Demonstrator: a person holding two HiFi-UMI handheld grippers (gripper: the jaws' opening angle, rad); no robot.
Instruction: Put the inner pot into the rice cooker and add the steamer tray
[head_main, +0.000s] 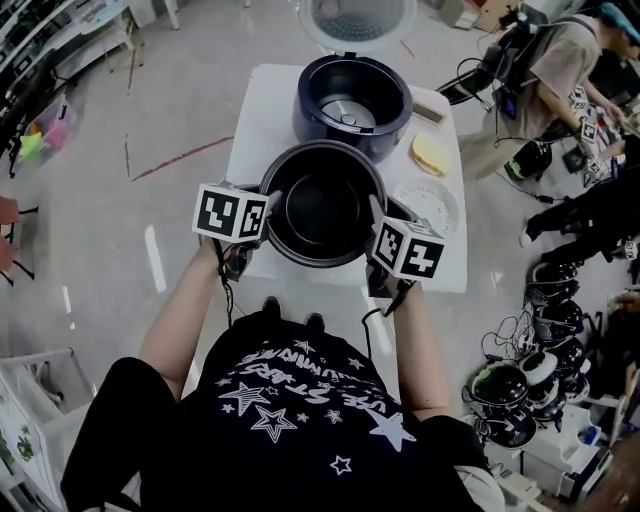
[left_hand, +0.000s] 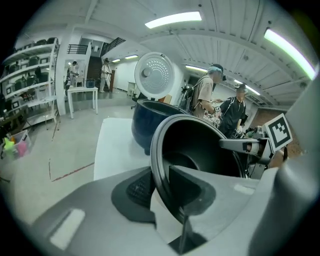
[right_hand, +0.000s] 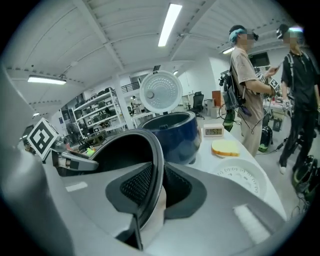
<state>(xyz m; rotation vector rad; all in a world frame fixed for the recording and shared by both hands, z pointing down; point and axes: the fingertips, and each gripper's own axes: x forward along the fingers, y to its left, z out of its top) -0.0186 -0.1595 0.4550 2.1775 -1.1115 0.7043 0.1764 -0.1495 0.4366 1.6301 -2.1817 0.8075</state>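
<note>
The black inner pot (head_main: 323, 203) hangs above the white table (head_main: 258, 108), held by its rim on both sides. My left gripper (head_main: 262, 210) is shut on the pot's left rim (left_hand: 159, 170). My right gripper (head_main: 377, 232) is shut on the right rim (right_hand: 156, 172). Just beyond the pot stands the dark blue rice cooker (head_main: 352, 103), its white lid (head_main: 357, 20) swung open. The white perforated steamer tray (head_main: 426, 204) lies on the table to the pot's right. The same cooker (left_hand: 150, 125) (right_hand: 172, 132) and the tray (right_hand: 242, 178) show past the pot in both gripper views.
A yellow sponge-like pad (head_main: 433, 154) and a small white clock (head_main: 429, 109) lie right of the cooker. People stand at the right (head_main: 545, 80). Several dark cookers sit on the floor at the lower right (head_main: 520, 390). Shelves line the left side (left_hand: 30, 80).
</note>
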